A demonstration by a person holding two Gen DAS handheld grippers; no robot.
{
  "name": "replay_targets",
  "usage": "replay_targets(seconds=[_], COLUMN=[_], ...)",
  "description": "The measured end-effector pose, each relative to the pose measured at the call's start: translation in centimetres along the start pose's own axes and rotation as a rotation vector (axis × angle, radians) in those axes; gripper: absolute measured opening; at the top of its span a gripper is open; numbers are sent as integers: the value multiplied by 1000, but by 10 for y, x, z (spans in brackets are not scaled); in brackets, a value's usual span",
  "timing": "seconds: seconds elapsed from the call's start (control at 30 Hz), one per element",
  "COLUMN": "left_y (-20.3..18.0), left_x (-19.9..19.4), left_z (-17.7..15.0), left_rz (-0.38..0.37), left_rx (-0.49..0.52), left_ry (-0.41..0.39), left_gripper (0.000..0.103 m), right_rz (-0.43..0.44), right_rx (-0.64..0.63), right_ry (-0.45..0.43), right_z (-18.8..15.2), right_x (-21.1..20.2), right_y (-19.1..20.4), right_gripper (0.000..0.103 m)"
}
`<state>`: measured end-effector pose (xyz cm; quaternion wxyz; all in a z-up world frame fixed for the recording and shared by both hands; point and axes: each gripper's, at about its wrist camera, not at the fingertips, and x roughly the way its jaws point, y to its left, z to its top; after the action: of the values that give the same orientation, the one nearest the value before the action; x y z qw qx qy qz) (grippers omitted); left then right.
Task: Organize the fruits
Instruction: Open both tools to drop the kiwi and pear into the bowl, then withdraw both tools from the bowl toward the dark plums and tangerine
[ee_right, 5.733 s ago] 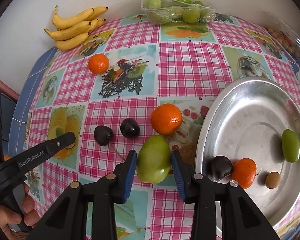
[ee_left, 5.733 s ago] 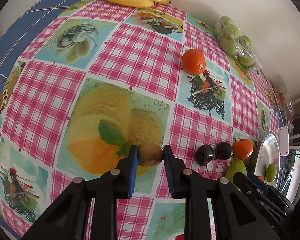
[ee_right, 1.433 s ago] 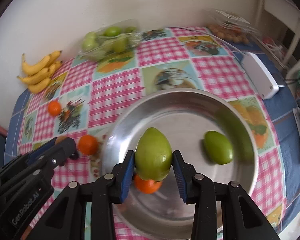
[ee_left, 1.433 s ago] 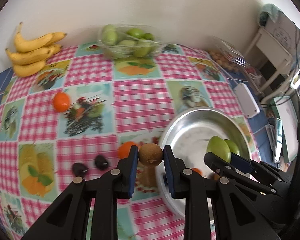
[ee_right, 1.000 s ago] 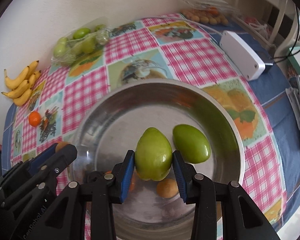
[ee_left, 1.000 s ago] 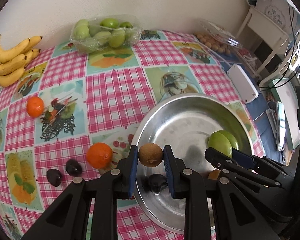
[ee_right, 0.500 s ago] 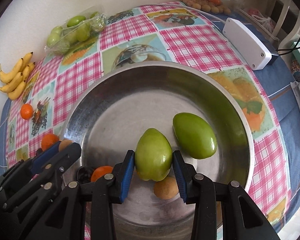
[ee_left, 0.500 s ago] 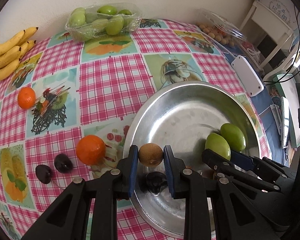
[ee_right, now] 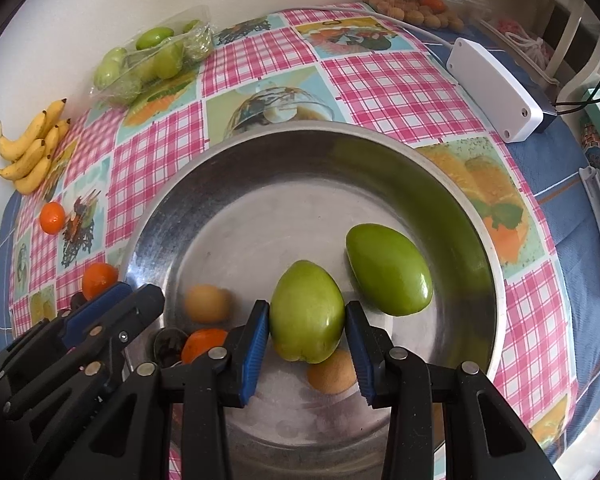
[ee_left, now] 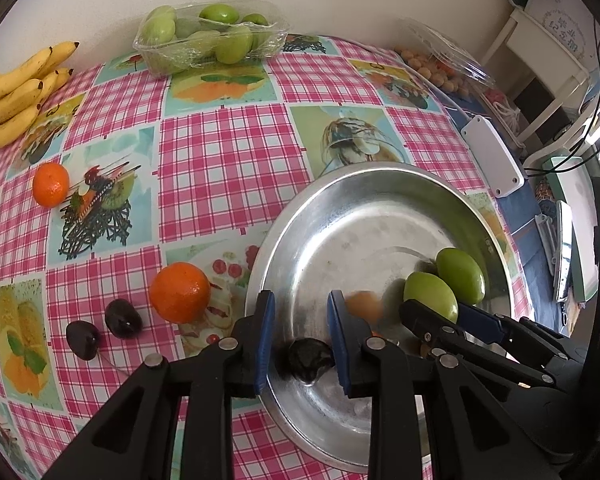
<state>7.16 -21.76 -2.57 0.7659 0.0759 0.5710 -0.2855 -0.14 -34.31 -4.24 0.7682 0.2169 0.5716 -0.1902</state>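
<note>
My left fingers point(ee_left: 298, 338) now stand spread and empty, the kiwi point(ee_left: 363, 306) just dropped into the bowl point(ee_left: 380, 176); right fingers point(ee_right: 306, 340) pinch the green fruit point(ee_right: 306, 316), next to release.

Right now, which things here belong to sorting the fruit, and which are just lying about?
Job: metal bowl, green fruit in the right gripper, big orange, small orange, two dark plums.
Lying about: white box, white stand.
</note>
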Motion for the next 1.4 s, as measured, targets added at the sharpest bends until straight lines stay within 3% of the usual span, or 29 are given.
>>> replay_targets(seconds=[0.23, 0.4, 0.5, 0.67, 0.87, 1.17, 1.23, 1.3, 1.4], left_y=[2, 17, 34, 66, 106, 138, 145, 153, 160], left_x=[-15, -27, -36, -44, -49, -55, -57, -60, -64], left_z=[0, 0, -5, -16, -32, -49, -53, -58, -63], left_rz=[27, 72, 117, 166, 233, 292, 306, 321, 336], left_rx=[-6, -54, -114, -207, -340, -447, -469, -491, -512], left_ry=[-17, -34, -49, -54, -54, -66, -68, -72, -78], left_gripper=[29, 30, 39, 40, 53, 65, 73, 75, 75], right_rz=[-9, -22, -25, -6, 10, 28, 33, 44, 58], right_rx=[-41, -77, -114, -164, -210, -267, -276, -277, -286], right_ry=[-31, -67, -78, -73, -69, -77, -82, -82, -87], right_z=[1, 2, 1, -3, -9, -15, -15, -16, -17], right_x=[-13, -29, -35, -36, -35, -36, -37, -37, -38], right_y=[5, 12, 19, 31, 46, 63, 67, 69, 73], right_gripper=[43, 56, 57, 63, 74, 91, 92, 99, 102])
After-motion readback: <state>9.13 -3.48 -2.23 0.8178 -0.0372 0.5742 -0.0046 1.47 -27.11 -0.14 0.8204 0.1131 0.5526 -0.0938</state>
